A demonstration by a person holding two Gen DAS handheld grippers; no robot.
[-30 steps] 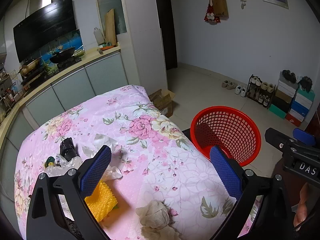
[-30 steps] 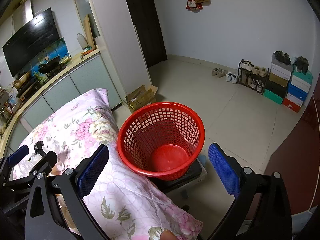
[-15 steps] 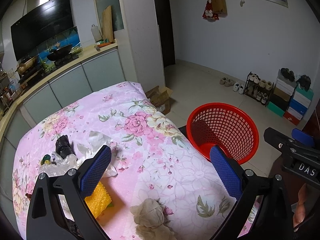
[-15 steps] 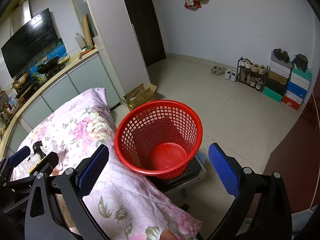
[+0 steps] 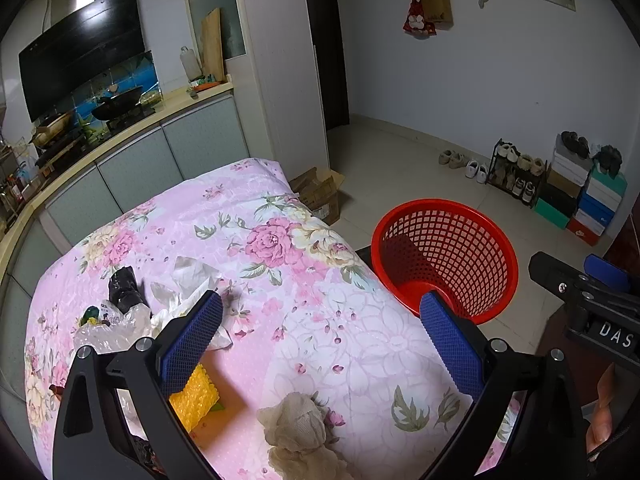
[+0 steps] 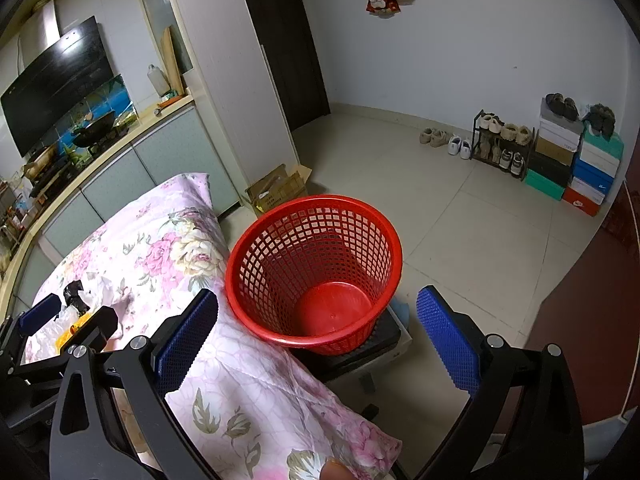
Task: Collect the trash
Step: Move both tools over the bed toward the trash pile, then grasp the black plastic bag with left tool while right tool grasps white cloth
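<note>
Left gripper: the left gripper (image 5: 320,344) hangs above the flowered cloth (image 5: 248,248) with its blue pads spread wide; nothing sits between them and they touch nothing.
Right gripper: the right gripper (image 6: 318,344) is spread just as wide, holding nothing, above the near rim of the basket and the cloth's edge.
Basket: the red mesh basket (image 6: 276,236) stands upright just beside the cloth-covered table's right edge, on a dark low stand (image 6: 384,336); its solid bottom shows through the open top.
Trash on the cloth: a beige crumpled rag (image 5: 296,432) lies nearest, low between the left gripper's fingers.
Yellow piece: a yellow bumpy sponge (image 5: 196,396) lies partly behind the left pad (image 5: 192,340).
White paper: crumpled white tissue (image 5: 192,280) lies further out on the left half of the cloth.
Dark piece: a black crumpled bag (image 5: 124,288) sits just left of the tissue, with clear plastic wrap (image 5: 108,332) near it.
Spacing: all this trash lies on the cloth's left and near parts, well apart from the basket.
Floor: a cardboard box (image 5: 320,192) sits by the table's far corner; a shoe rack (image 5: 516,172) and stacked shoe boxes (image 5: 588,200) stand along the far wall.
</note>
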